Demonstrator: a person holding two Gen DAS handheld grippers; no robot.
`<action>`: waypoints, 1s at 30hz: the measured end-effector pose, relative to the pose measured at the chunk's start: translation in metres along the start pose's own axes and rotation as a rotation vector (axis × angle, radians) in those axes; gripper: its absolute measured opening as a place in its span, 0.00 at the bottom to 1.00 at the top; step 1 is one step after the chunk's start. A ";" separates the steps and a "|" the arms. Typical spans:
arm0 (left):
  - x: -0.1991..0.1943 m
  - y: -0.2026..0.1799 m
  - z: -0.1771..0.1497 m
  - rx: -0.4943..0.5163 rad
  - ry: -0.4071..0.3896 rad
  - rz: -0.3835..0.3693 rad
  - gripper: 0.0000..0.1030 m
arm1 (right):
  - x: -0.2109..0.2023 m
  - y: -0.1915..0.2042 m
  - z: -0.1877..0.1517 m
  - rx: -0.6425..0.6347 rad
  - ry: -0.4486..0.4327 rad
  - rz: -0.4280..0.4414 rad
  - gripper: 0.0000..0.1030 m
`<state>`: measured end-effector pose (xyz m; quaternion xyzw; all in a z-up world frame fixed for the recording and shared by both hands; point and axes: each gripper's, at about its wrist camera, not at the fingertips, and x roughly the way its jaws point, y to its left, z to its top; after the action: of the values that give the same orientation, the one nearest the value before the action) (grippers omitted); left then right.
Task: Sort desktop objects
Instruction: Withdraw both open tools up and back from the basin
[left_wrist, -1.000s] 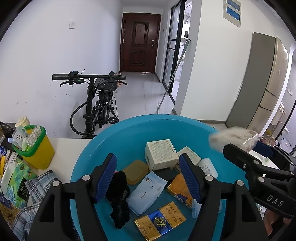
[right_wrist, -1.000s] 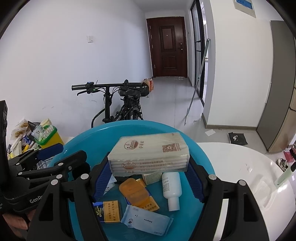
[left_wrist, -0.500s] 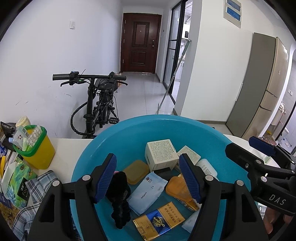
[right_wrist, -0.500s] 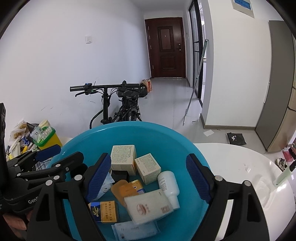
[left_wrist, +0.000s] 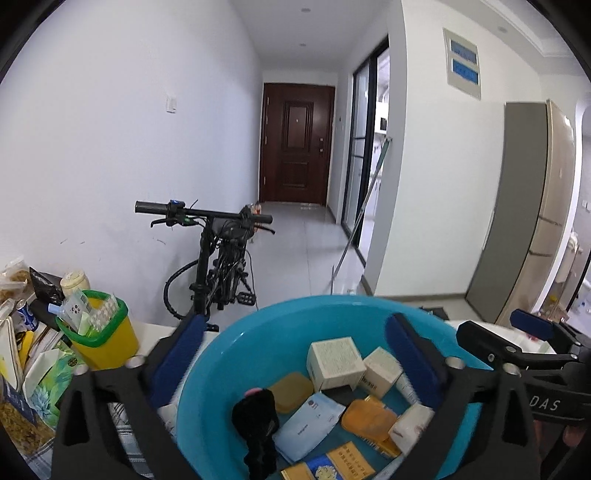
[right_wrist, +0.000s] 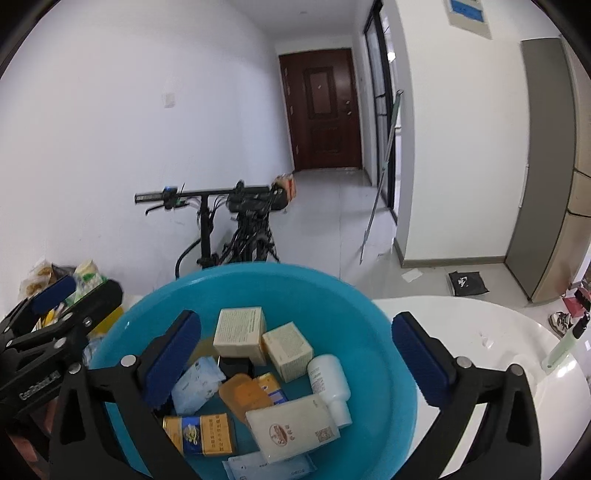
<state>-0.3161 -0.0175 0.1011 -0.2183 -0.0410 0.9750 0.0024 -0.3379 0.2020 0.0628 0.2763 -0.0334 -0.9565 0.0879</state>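
Note:
A blue basin (right_wrist: 258, 267) holds the sorted items: a tissue pack (right_wrist: 295, 428), a white bottle (right_wrist: 330, 384), two cream boxes (right_wrist: 240, 334), an orange case (right_wrist: 245, 395), a wipes pack (right_wrist: 195, 384) and a gold-and-blue box (right_wrist: 199, 434). My right gripper (right_wrist: 295, 343) hovers over the basin, jaws opening wide, nothing between them. My left gripper (left_wrist: 295, 350) hangs over the same basin (left_wrist: 332, 301), its jaws also opening and empty. A black plush item (left_wrist: 256, 421) lies below it. Each gripper shows at the edge of the other's view.
A yellow bin with a green rim (left_wrist: 103, 336) stands left of the basin, among snack packs and a plaid cloth (left_wrist: 122, 435). The white table (right_wrist: 480, 332) extends right, with a green tube (right_wrist: 561, 347) on it. A bicycle (left_wrist: 218, 266) leans behind the table.
The right gripper let go of the tissue pack, which dropped into the basin. Both grippers' jaws widened. The left gripper rose and tilted upward.

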 end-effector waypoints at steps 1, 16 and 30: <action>-0.002 0.000 0.001 -0.007 -0.011 -0.002 1.00 | -0.002 0.000 0.001 -0.004 -0.007 -0.002 1.00; -0.028 -0.001 0.008 0.031 -0.033 -0.019 1.00 | -0.029 0.004 0.008 -0.024 -0.054 -0.024 1.00; -0.084 0.002 0.011 0.029 -0.063 -0.010 1.00 | -0.079 0.024 0.004 -0.050 -0.091 -0.019 1.00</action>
<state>-0.2450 -0.0222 0.1465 -0.1872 -0.0282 0.9819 0.0090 -0.2708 0.1937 0.1100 0.2305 -0.0109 -0.9694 0.0842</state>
